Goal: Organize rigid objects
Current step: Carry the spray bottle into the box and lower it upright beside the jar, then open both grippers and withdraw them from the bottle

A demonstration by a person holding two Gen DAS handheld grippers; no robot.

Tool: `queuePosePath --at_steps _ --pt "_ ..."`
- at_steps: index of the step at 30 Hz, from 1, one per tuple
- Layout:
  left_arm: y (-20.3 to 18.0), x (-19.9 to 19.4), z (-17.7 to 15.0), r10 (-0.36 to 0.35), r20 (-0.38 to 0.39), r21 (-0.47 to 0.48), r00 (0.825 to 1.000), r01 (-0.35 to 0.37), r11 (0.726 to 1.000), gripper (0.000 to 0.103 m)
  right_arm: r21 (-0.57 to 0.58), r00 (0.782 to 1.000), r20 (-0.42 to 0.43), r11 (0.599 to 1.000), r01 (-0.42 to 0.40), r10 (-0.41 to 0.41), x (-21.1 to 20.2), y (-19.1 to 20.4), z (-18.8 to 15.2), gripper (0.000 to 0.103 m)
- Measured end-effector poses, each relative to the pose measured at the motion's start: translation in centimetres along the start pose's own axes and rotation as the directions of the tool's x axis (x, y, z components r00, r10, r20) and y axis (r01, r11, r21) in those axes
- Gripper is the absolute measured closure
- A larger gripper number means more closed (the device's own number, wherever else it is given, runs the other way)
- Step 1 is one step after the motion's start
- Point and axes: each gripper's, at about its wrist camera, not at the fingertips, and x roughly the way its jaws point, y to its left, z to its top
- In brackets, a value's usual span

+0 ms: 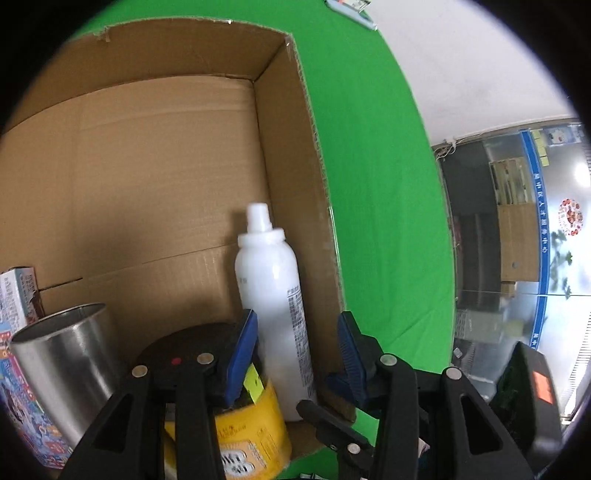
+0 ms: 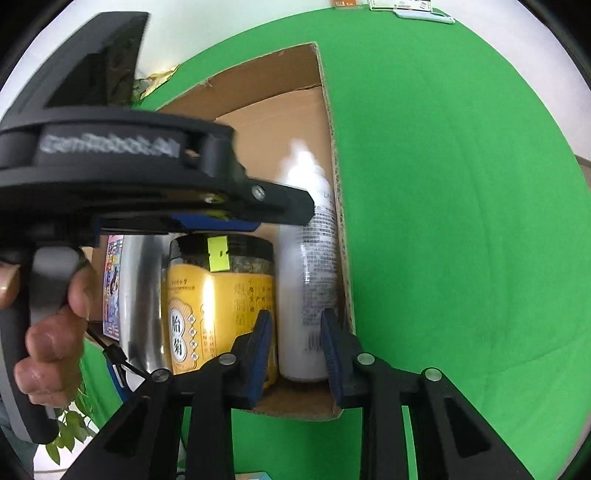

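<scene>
A cardboard box (image 1: pixel 155 155) lies open on the green cloth. Inside stand a white spray bottle (image 1: pixel 275 295), a yellow jar with a black lid (image 1: pixel 255 432), a steel cup (image 1: pixel 62 369) and a printed carton (image 1: pixel 18 332). My left gripper (image 1: pixel 295 354) is open, its jaws on either side of the white bottle, above the jar's lid. In the right wrist view the bottle (image 2: pixel 310 266), jar (image 2: pixel 221 302) and cup (image 2: pixel 140 295) show in the box (image 2: pixel 280 110). My right gripper (image 2: pixel 295 354) is open and empty at the box's near edge. The left gripper's body (image 2: pixel 110 177) hangs over the jar.
Green cloth (image 2: pixel 461 221) covers the table to the right of the box. Small packets (image 2: pixel 406 7) lie at the far edge. A glass wall and shelves (image 1: pixel 517 229) stand beyond the table. A leafy plant (image 2: pixel 70 432) is at lower left.
</scene>
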Motion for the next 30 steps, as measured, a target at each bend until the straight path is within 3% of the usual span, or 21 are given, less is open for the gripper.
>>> queuePosePath --at_steps 3,4,6,7,8,9,10,11,12,13,16,21,25,26,30 --pt "-0.7 -2.4 -0.9 0.051 0.065 0.033 0.997 -0.053 0.998 0.059 0.003 1.000 0.030 1.000 0.001 -0.001 -1.5 -0.1 0.0 0.076" --pt "-1.1 -3.6 -1.7 0.075 0.109 0.052 0.991 -0.082 0.995 0.058 -0.002 0.999 0.053 1.000 0.012 -0.012 -2.4 0.1 0.0 0.072" --pt "-1.6 -6.4 -3.0 0.120 0.208 0.079 0.971 -0.139 0.987 0.058 -0.039 0.990 0.121 0.997 0.072 -0.067 -4.8 1.1 -0.4 0.038" --pt "-1.8 -8.3 -4.1 0.153 0.271 0.085 0.950 -0.182 0.980 0.053 -0.052 0.983 0.162 0.995 0.091 -0.081 -6.3 1.6 -1.3 0.008" --pt "-2.0 -10.6 -5.5 0.195 0.348 0.084 0.917 -0.238 0.968 0.049 -0.060 0.973 0.211 0.993 0.104 -0.090 -7.7 2.0 -1.8 0.001" --pt "-2.1 -12.3 -6.7 0.224 0.405 0.081 0.886 -0.278 0.957 0.039 -0.070 0.962 0.255 0.991 0.115 -0.094 -8.9 2.3 -2.2 0.001" --pt "-2.3 -14.3 -8.3 0.252 0.472 0.073 0.845 -0.322 0.944 0.025 -0.081 0.954 0.280 0.988 0.131 -0.104 -10.4 3.0 -2.6 0.001" --pt "-2.4 -16.6 -10.5 0.286 0.553 0.055 0.782 -0.376 0.925 0.020 -0.088 0.951 0.290 0.986 0.141 -0.110 -11.7 2.8 -2.9 0.001" --pt "-2.4 -17.8 -11.7 0.304 0.593 0.042 0.746 -0.405 0.913 0.019 -0.091 0.950 0.292 0.985 0.144 -0.112 -13.1 3.6 -3.1 0.001" --pt "-2.5 -19.5 -13.8 0.340 0.643 0.016 0.686 -0.456 0.890 0.019 -0.087 0.949 0.295 0.986 0.140 -0.108 -13.8 4.0 -3.7 0.001" --pt "-1.8 -22.0 -18.3 0.431 0.672 -0.073 0.603 -0.525 0.848 0.018 -0.062 0.948 0.307 0.992 0.108 -0.084 -16.5 5.0 -5.9 0.001" --pt "-0.7 -24.2 -24.3 0.474 0.665 -0.195 0.577 -0.479 0.856 0.018 -0.082 0.950 0.308 0.993 0.084 -0.056 -20.0 6.8 -9.9 0.001" --pt "-0.1 -24.5 -28.1 0.555 0.635 -0.281 0.537 -0.509 0.814 0.018 -0.155 0.944 0.325 0.981 0.117 -0.061 -21.0 8.9 -12.7 0.001" --pt "-0.1 -24.4 -28.4 0.559 0.633 -0.284 0.536 -0.512 0.811 0.018 -0.167 0.942 0.330 0.978 0.126 -0.065 -21.4 9.3 -13.3 0.001" --pt "0.2 -24.5 -29.7 0.520 0.635 -0.283 0.572 -0.455 0.845 0.018 -0.183 0.939 0.335 0.972 0.145 -0.077 -22.2 10.6 -15.1 0.001"
